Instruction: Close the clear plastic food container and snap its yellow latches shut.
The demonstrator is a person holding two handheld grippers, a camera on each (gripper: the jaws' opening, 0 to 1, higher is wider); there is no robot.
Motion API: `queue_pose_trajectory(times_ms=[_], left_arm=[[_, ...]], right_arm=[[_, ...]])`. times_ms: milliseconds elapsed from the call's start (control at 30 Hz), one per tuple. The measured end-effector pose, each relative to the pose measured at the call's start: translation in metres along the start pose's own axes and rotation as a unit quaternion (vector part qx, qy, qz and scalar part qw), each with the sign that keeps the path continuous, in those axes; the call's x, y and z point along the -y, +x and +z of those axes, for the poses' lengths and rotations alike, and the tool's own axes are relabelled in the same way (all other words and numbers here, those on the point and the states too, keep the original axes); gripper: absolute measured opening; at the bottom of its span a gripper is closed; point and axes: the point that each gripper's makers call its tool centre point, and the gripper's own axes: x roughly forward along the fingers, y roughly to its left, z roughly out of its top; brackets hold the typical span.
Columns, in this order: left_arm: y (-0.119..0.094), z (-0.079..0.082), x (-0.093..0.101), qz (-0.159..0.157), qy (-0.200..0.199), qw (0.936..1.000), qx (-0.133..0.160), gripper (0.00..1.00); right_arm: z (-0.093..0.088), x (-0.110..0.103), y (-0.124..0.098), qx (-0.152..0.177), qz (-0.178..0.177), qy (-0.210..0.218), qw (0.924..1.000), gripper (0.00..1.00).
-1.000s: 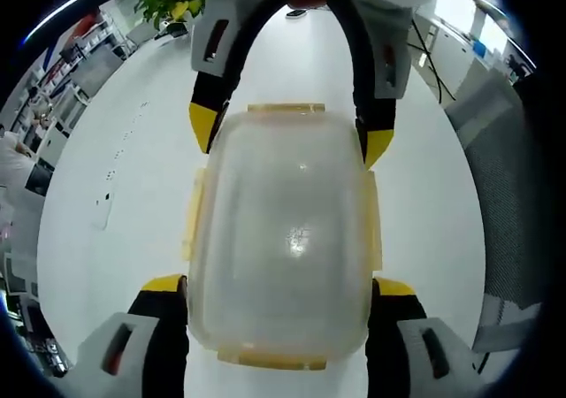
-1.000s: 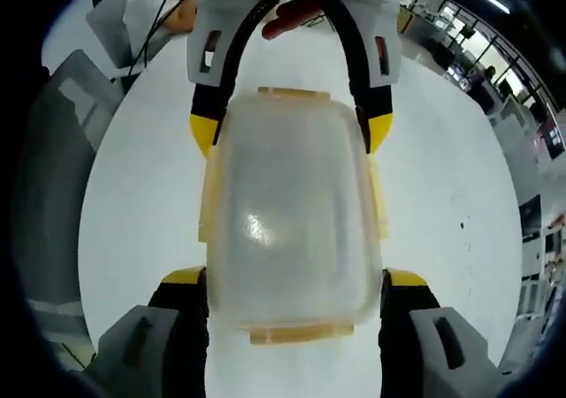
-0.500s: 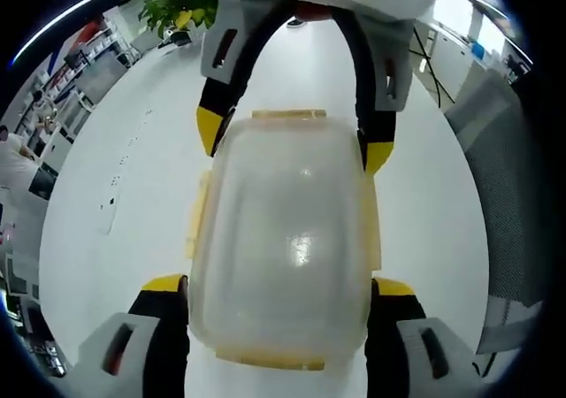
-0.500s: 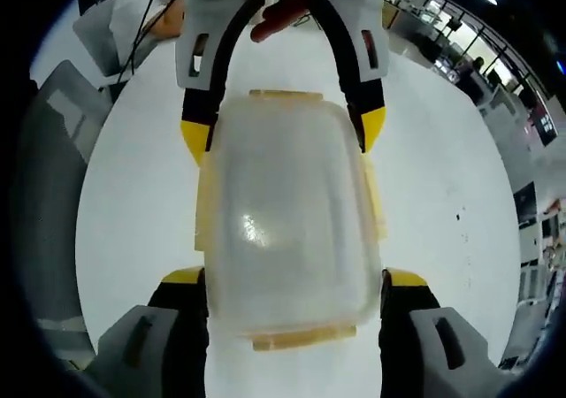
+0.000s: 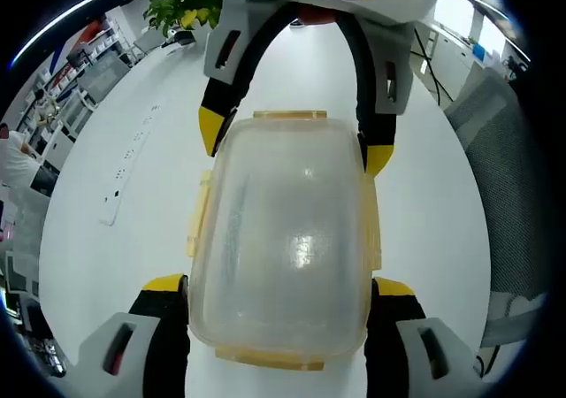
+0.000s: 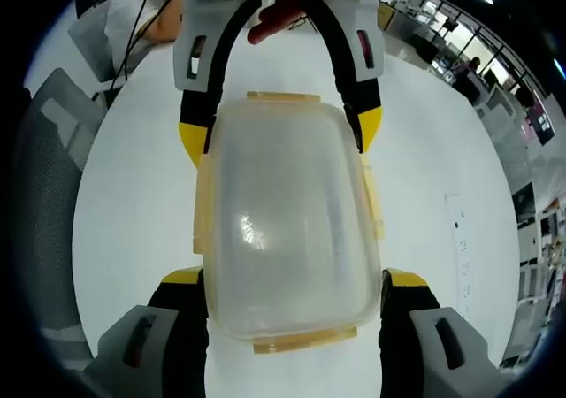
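Two grippers were on the container [image 5: 281, 239], one at each short end, jaws straddling its width. Left gripper [image 5: 281, 314] had its yellow-tipped jaws pressed against the long sides at the near end, pinching the box. Right gripper [image 6: 294, 305] did the same from the opposite end and showed in the left gripper view at 12 o'clock, tips on the far corners.

Container sat between the tongs with its long axis running 6 to 12 in both views, straight along each gripper's line of sight. Both grippers were equally close; neither had an advantage. It was over the white table [image 5: 115, 195]; could not tell whether it rested on it or was lifted.

Lid was seated on the body. Walls were frosted-clear and nothing was visible inside; it looked empty, though glare hid part of the interior.

Yellow latches [image 5: 196, 225] ran along all four edges. Those at 3 and 9 sat slightly proud of the wall, so probably not snapped. Next move likely needs one jaw freed to press them flat.

A power strip [image 5: 124, 172] lay at 9 o'clock.
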Motion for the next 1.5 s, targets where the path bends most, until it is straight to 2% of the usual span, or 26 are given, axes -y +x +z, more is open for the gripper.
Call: queue_pose_trajectory(times_ms=[133, 367, 600, 700, 767, 833, 933, 1000, 1033, 1133, 1167, 1267, 1400, 1433, 1467, 1500], left_arm=[[0.000, 0.001, 0.000, 0.003, -0.002, 1.0000, 0.002, 0.79], [-0.002, 0.002, 0.002, 0.013, 0.008, 0.9999, 0.004, 0.78], [-0.007, 0.003, 0.005, 0.034, 0.005, 0.9985, 0.043, 0.77], [-0.005, 0.001, 0.007, 0.045, 0.012, 0.9974, 0.055, 0.80], [-0.004, 0.001, 0.008, 0.051, 0.003, 0.9966, 0.064, 0.83], [-0.006, 0.003, 0.005, 0.072, -0.016, 0.9931, 0.092, 0.83], [-0.010, -0.001, 0.001, 0.100, -0.044, 0.9879, 0.111, 0.83], [-0.015, -0.003, -0.005, 0.130, -0.055, 0.9814, 0.130, 0.83], [-0.016, -0.005, -0.006, 0.139, -0.074, 0.9773, 0.142, 0.83], [-0.019, -0.004, -0.006, 0.150, -0.104, 0.9678, 0.174, 0.85], [-0.020, -0.004, -0.005, 0.151, -0.106, 0.9672, 0.175, 0.85], [-0.021, -0.004, -0.003, 0.158, -0.116, 0.9620, 0.191, 0.84], [-0.021, -0.001, 0.002, 0.160, -0.126, 0.9564, 0.210, 0.84], [-0.020, -0.001, 0.002, 0.161, -0.129, 0.9552, 0.212, 0.85], [-0.019, -0.001, 0.001, 0.163, -0.141, 0.9517, 0.218, 0.86], [-0.021, -0.004, -0.002, 0.176, -0.164, 0.9444, 0.224, 0.90]], right_arm=[[0.000, 0.000, 0.000, 0.001, -0.002, -0.002, 1.0000, 0.78], [-0.001, 0.000, -0.002, 0.023, 0.001, 0.001, 0.9997, 0.78], [0.005, -0.001, -0.002, 0.066, -0.025, 0.015, 0.9974, 0.78], [0.005, -0.001, -0.001, 0.078, -0.036, 0.023, 0.9960, 0.79], [0.004, 0.000, -0.001, 0.082, -0.043, 0.027, 0.9954, 0.79], [0.007, 0.001, -0.003, 0.102, -0.054, 0.032, 0.9928, 0.82], [0.010, 0.006, -0.008, 0.135, -0.068, 0.058, 0.9868, 0.87], [0.004, 0.007, -0.009, 0.134, -0.071, 0.064, 0.9864, 0.89], [0.002, 0.007, -0.009, 0.135, -0.072, 0.068, 0.9858, 0.89], [-0.001, 0.004, -0.008, 0.151, -0.071, 0.094, 0.9815, 0.91], [0.000, 0.002, -0.008, 0.157, -0.070, 0.103, 0.9797, 0.91], [0.010, 0.001, -0.013, 0.197, -0.071, 0.140, 0.9678, 0.94], [0.011, -0.005, -0.015, 0.209, -0.077, 0.143, 0.9645, 0.96], [0.013, -0.008, -0.017, 0.226, -0.077, 0.172, 0.9557, 0.97], [0.014, -0.008, -0.018, 0.232, -0.079, 0.179, 0.9528, 0.99], [0.017, -0.010, -0.021, 0.251, -0.079, 0.193, 0.9452, 1.00]])
